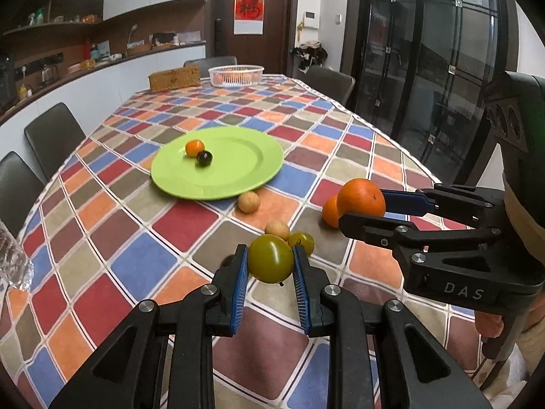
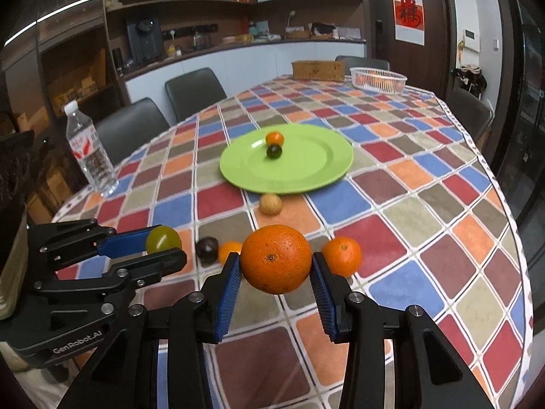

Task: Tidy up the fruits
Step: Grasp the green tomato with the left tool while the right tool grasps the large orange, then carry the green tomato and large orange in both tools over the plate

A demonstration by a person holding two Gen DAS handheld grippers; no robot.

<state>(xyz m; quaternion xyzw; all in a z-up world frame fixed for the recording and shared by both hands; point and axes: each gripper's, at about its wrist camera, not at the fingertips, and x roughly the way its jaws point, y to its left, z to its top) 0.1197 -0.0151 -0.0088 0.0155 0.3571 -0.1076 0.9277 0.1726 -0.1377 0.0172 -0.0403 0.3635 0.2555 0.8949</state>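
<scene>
"DAS"-marked right gripper [image 1: 361, 209], "GenRobot.AI" left gripper [image 2: 163, 247]

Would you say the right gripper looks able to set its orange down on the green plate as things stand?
Probably yes: the right gripper holds the orange above the tablecloth, and most of the green plate ahead is bare.

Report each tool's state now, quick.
Left tool: closed on the green tomato, lifted off the table.
Right tool: closed on the large orange, also lifted.
</scene>
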